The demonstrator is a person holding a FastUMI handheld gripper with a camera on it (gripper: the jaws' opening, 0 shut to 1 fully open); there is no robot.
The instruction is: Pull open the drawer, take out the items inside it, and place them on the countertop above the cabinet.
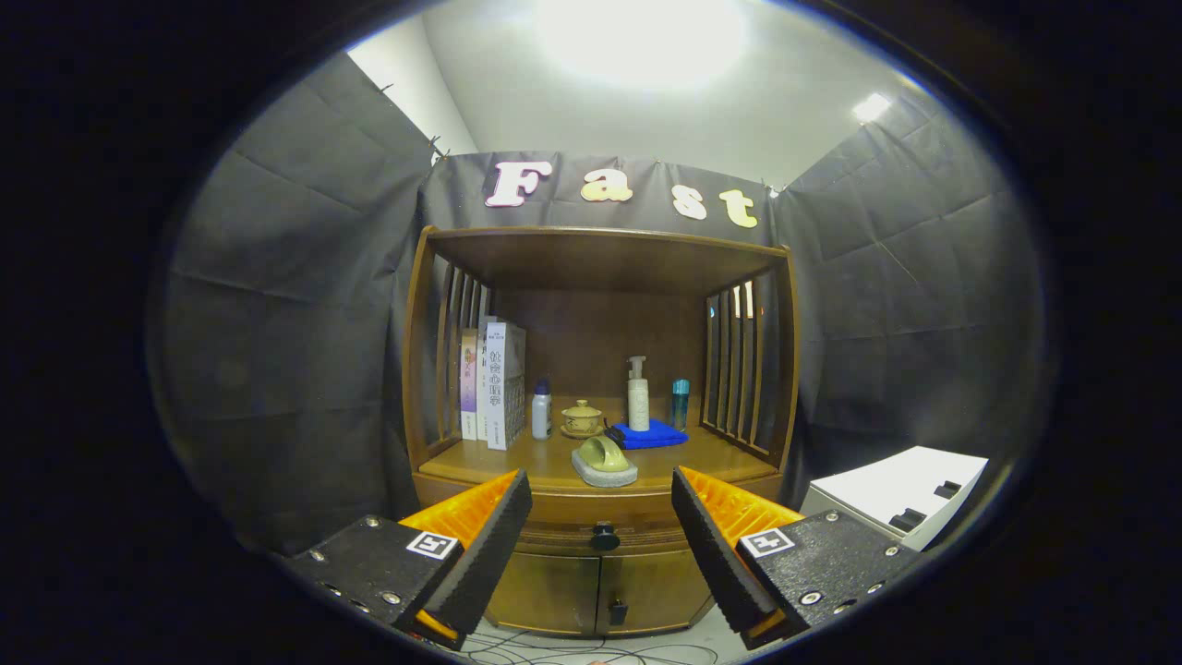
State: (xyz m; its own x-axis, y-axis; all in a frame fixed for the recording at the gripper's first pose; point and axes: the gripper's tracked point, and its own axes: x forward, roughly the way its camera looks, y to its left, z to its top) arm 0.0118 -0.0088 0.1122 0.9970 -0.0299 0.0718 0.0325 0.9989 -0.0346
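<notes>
the drawer (605, 531) sits shut in the lower middle of the frame, a wide low band of brown wood just under the countertop (480, 459) of the cabinet (554, 591). its long axis runs left to right, its front faces the gripper, and its dark round knob (605, 536) points straight out toward the camera from the middle of the front. below it are two cabinet doors with a small dark latch (617, 610) between them.

the gripper (601, 517) hangs in front of the cabinet with its jaws spread wide and released, holding nothing and touching nothing. the knob shows in the gap between the two fingers (489, 545), beyond their tips and apart from both.

on the countertop, in the centre of the frame, lie a grey block (605, 476) with a pale green piece (602, 453) on top, nearest the front edge. behind it are a blue cloth (651, 434), a white pump bottle (638, 394), a small teal bottle (681, 402), a lidded yellow cup on a saucer (582, 417) and a white bottle with a blue cap (542, 409). books (494, 383) stand upright at centre left against the slatted side. a shelf roof (600, 254) spans the top.

a white box (891, 489) sits at the lower right, beside the cabinet. cables (591, 654) trail on the floor at the bottom.
</notes>
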